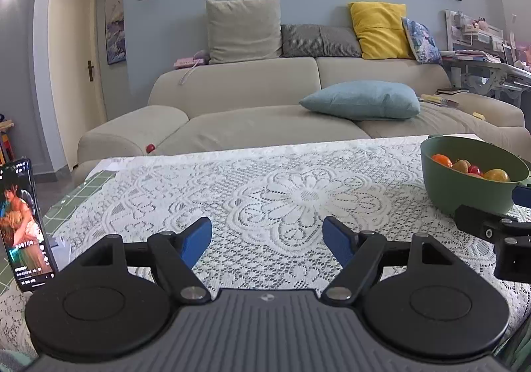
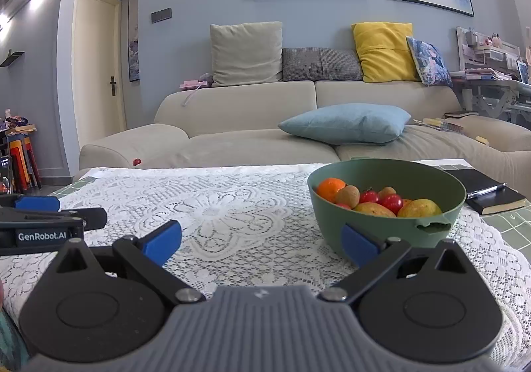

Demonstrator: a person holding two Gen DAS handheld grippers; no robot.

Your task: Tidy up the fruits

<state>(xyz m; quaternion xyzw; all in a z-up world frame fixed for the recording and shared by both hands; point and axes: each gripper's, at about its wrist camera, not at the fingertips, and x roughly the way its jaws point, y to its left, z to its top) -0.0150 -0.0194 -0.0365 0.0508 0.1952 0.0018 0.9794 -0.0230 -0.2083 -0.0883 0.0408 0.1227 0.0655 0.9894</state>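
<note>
the fruits sit heaped in a green bowl (image 2: pixel 386 206) on the right part of the tabletop (image 2: pixel 232 206), which is spread with a white lace cloth (image 1: pixel 265 192): an orange (image 2: pixel 330 188) at the back left, a brown kiwi-like fruit (image 2: pixel 347 196) beside it, small red tomatoes (image 2: pixel 391 202) in the middle and yellowish mango-like fruits (image 2: pixel 419 208) at the front. nothing loose lies on the lace, so by the look of it the gathering is done or nearly so; a small red thing (image 1: pixel 150 148) rests on the sofa (image 1: pixel 249 100) beyond the far edge, and whether it is a stray fruit cannot be told. the left gripper (image 1: pixel 267 237) hovers over the bare middle of the cloth, its jaws spread wide with nothing between them, well apart from the bowl at its right. the right gripper (image 2: pixel 260 241) also has its jaws spread and empty; its right blue pad lies in front of the bowl's near wall, but whether it touches cannot be told. both point ahead and slightly down, which reads as a resting pose. a phone (image 1: pixel 25 226) stands propped at the left edge, and a black notebook (image 2: pixel 488 192) with a pen lies right of the bowl, clear of the working space.
</note>
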